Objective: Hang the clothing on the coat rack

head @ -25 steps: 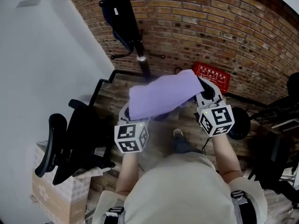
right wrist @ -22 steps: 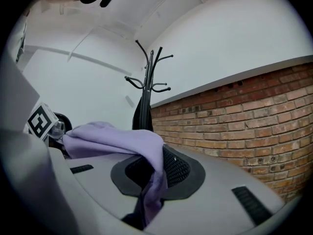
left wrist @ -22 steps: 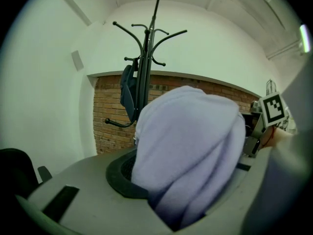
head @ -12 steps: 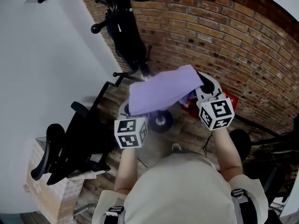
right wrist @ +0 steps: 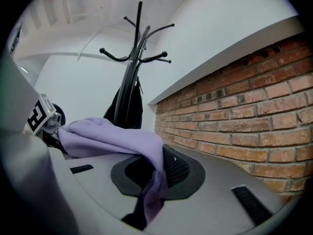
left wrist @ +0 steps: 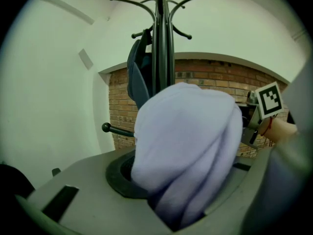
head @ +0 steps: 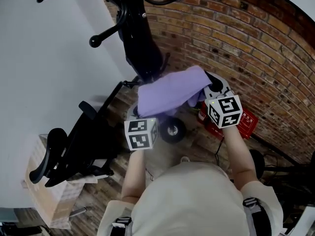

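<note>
A lilac garment [head: 170,93] is stretched between my two grippers in the head view. My left gripper [head: 139,116] is shut on a thick bunch of that cloth [left wrist: 188,153]. At the garment's other end my right gripper [head: 206,93] is shut on a thin fold [right wrist: 151,180]. The black coat rack [head: 140,38] stands just beyond the garment, its curved arms spread at the top [left wrist: 159,11]. A dark piece of clothing [left wrist: 138,75] hangs on the rack [right wrist: 132,77]. The cloth hides both grippers' jaws in the head view.
A brick wall [head: 246,48] runs behind and to the right. A white wall [head: 44,77] is at the left. A black office chair [head: 74,151] and a cardboard box [head: 47,203] sit at the lower left. A red box [head: 238,119] lies on the wooden floor.
Both grippers have carried the lilac garment closer to the coat rack. The rack's top arms have come into view. Both grips are unchanged.
</note>
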